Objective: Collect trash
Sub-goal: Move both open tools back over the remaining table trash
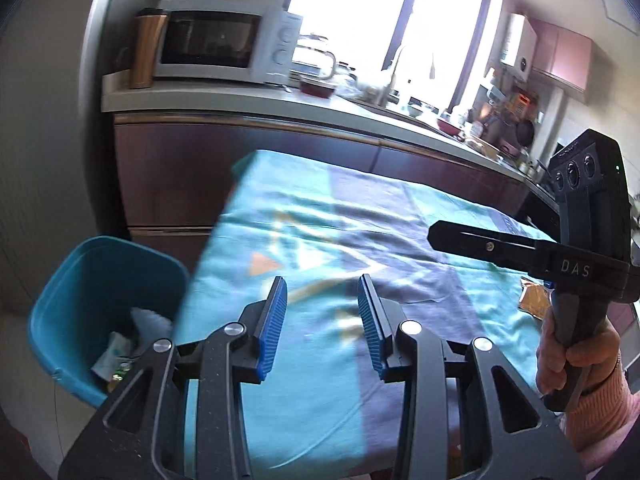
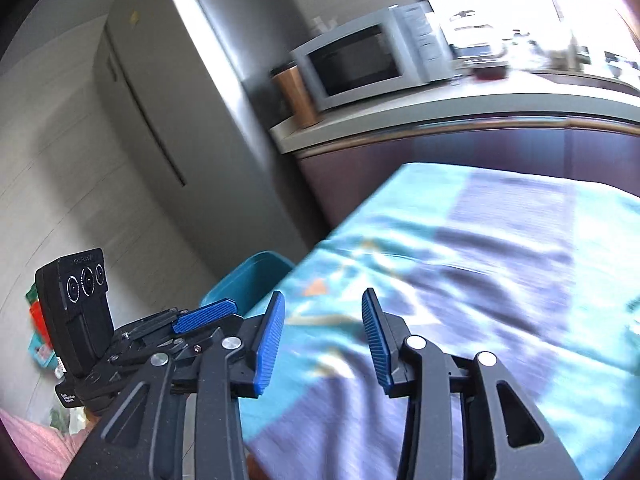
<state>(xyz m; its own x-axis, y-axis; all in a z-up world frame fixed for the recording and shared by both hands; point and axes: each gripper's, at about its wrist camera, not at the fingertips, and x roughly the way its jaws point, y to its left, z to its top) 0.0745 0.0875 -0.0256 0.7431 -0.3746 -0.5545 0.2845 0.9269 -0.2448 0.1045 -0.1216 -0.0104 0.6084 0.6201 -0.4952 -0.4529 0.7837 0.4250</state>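
A blue trash bin (image 1: 76,292) stands on the floor at the table's left end, with crumpled wrappers and tissue (image 1: 120,350) inside. My left gripper (image 1: 322,284) hangs open over the teal patterned tablecloth (image 1: 360,216), with nothing between its blue pads. A brown wrapper (image 1: 534,300) lies on the cloth at the right, partly hidden behind the hand (image 1: 568,356) that holds the right tool. In the right wrist view my right gripper (image 2: 323,298) is open and empty above the same tablecloth (image 2: 480,264), and the bin (image 2: 248,280) shows just past the table edge.
Behind the table runs a kitchen counter (image 1: 240,100) over dark cabinets, with a white microwave (image 1: 216,40), a copper tumbler (image 1: 146,48) and cluttered dishes near the window. A grey fridge (image 2: 160,100) stands to the left of the counter.
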